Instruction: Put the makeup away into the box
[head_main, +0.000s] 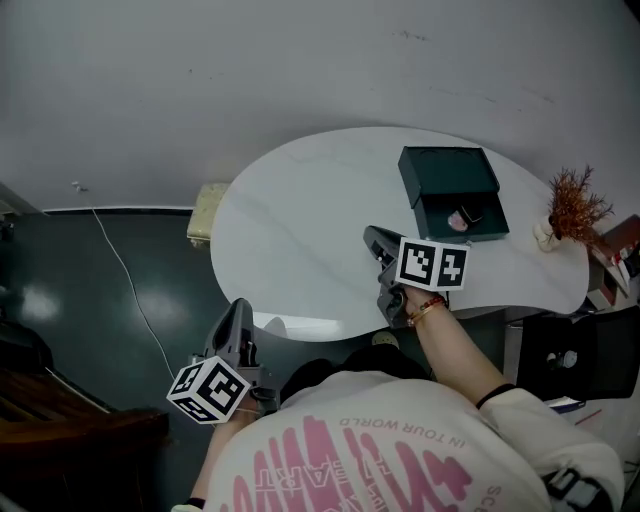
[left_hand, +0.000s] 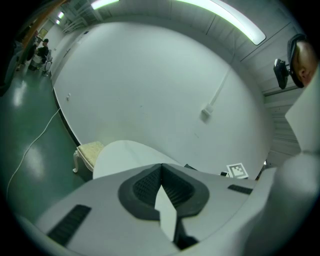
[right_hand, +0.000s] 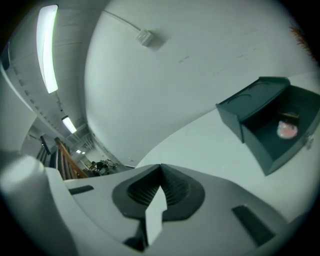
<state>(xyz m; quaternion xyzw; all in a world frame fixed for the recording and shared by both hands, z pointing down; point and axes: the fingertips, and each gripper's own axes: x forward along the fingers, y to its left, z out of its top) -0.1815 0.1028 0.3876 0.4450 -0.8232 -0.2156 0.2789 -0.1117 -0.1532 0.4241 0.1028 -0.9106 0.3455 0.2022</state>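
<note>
Box (head_main: 452, 190): left open on the table (head_main: 300, 230); pink makeup (head_main: 457, 220) is seen inside. Right gripper (head_main: 376, 240): pressed together, empty, held over the table. Left gripper (head_main: 238, 308): pressed together, empty, held beside the table's edge.

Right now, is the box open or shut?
Open: the box has its lid swung back, and a pink item shows inside.

dark green box (head_main: 453, 190), white table (head_main: 300, 240)

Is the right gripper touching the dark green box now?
Apart. In the head view, bare white table lies between the right gripper and the dark green box. Its fingers are shut on nothing.
</note>
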